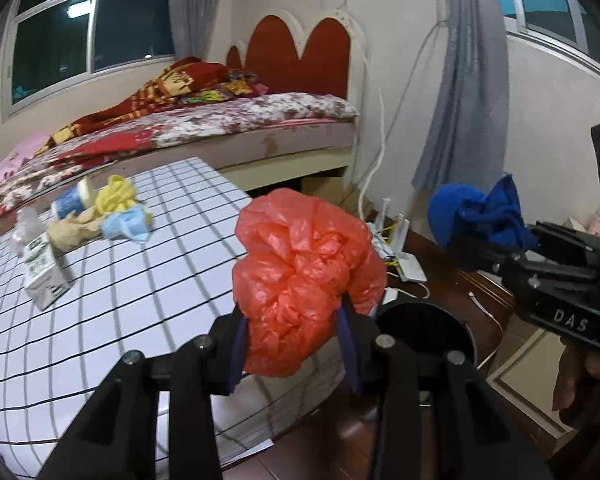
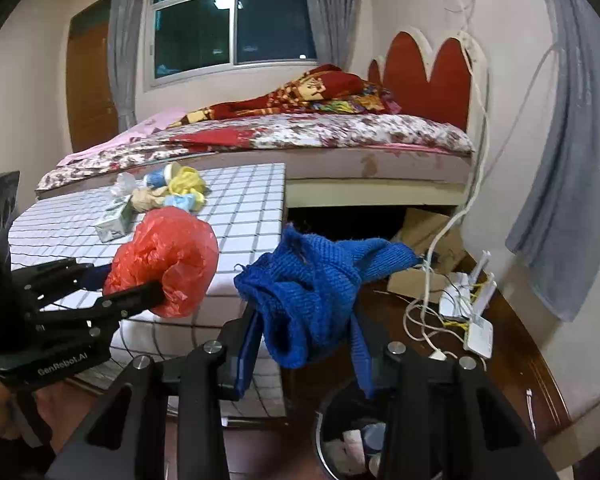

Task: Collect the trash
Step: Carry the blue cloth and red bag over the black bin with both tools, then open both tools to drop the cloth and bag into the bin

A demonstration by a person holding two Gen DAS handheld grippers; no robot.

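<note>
Red plastic bag [image 1: 304,280] bunched upright in left hand-held gripper [image 1: 292,344].

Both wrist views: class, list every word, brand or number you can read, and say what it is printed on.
"DAS" – on the right tool, seen in the left wrist view.
"GenRobot.AI" – on the left tool, seen in the right wrist view.
Carton on the table: green print, too blurred to read.
Blue cup: label too blurred to read.
</note>
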